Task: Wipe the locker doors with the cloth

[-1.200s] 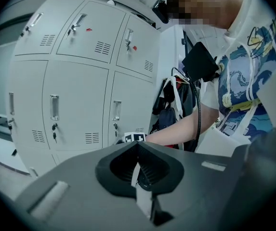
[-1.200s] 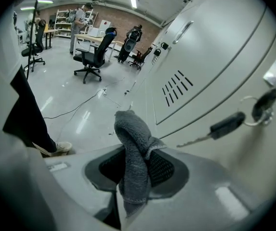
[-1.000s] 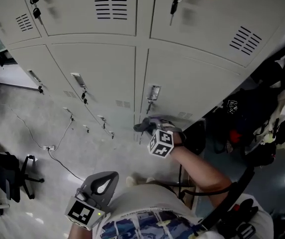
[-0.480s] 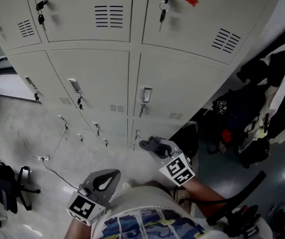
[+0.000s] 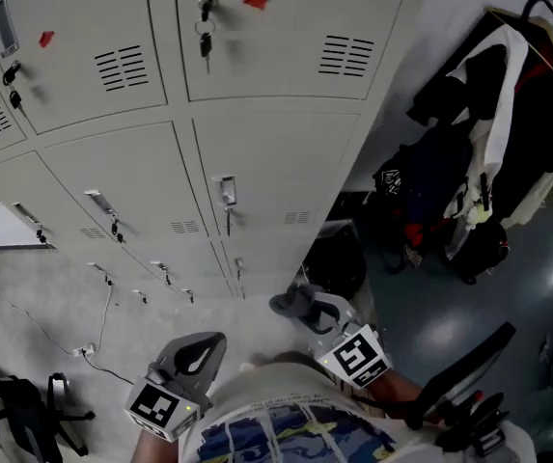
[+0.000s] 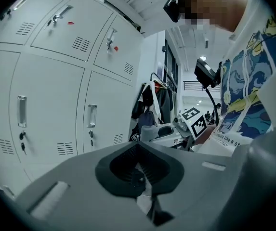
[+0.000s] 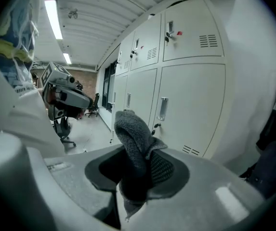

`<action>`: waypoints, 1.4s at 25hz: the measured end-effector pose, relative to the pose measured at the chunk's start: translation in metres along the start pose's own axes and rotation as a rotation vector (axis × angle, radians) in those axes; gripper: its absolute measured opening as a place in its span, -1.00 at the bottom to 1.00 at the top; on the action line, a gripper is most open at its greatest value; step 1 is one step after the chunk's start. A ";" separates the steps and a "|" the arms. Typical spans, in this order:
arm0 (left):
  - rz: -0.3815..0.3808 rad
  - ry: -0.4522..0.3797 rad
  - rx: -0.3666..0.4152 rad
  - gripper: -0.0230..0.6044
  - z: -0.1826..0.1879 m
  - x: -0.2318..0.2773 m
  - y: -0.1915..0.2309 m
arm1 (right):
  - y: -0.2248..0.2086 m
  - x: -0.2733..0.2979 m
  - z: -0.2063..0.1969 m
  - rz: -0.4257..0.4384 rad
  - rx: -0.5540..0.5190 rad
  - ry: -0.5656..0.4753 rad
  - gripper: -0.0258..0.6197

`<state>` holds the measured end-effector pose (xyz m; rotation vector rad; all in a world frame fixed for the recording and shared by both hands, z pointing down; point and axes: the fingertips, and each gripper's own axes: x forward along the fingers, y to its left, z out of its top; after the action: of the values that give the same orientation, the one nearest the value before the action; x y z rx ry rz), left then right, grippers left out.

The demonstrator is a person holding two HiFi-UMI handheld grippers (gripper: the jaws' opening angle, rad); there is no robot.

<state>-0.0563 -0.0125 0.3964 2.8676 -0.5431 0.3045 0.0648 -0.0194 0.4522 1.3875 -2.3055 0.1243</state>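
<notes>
Pale grey locker doors (image 5: pixel 266 167) fill the upper left of the head view and stand ahead in both gripper views (image 7: pixel 190 105) (image 6: pixel 46 109). My right gripper (image 5: pixel 300 307) is low near my body, away from the doors, and shut on a dark grey cloth (image 5: pixel 289 302). In the right gripper view the cloth (image 7: pixel 134 141) sticks up bunched between the jaws of the right gripper (image 7: pixel 138 174). My left gripper (image 5: pixel 199 355) hangs lower left by my waist, its jaws shut with nothing in them (image 6: pixel 140 170).
Dark jackets and bags (image 5: pixel 479 152) hang on a rack right of the lockers, with more bags (image 5: pixel 411 201) on the floor below. Keys (image 5: pixel 205 27) dangle from an upper lock. A cable (image 5: pixel 83 350) and an office chair (image 5: pixel 25 422) lie at lower left.
My right gripper with the cloth has drawn back from the locker door and down toward my body. The head view has swung to the right. The left gripper has barely moved.
</notes>
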 end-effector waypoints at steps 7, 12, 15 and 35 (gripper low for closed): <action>-0.059 0.009 0.016 -0.92 0.003 0.010 -0.013 | 0.002 -0.016 0.023 -0.013 -0.032 -0.069 -0.57; -0.074 0.017 0.017 -0.92 0.001 0.014 -0.017 | 0.009 -0.021 0.024 -0.010 -0.053 -0.057 -0.57; -0.073 0.020 0.015 -0.92 0.000 0.015 -0.017 | 0.010 -0.022 0.022 -0.008 -0.054 -0.041 -0.57; -0.050 0.022 -0.012 -0.92 -0.009 0.007 -0.009 | 0.028 -0.009 0.022 0.047 -0.100 -0.016 -0.58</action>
<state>-0.0479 -0.0043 0.4050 2.8576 -0.4676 0.3226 0.0372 -0.0048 0.4334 1.2904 -2.3247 0.0120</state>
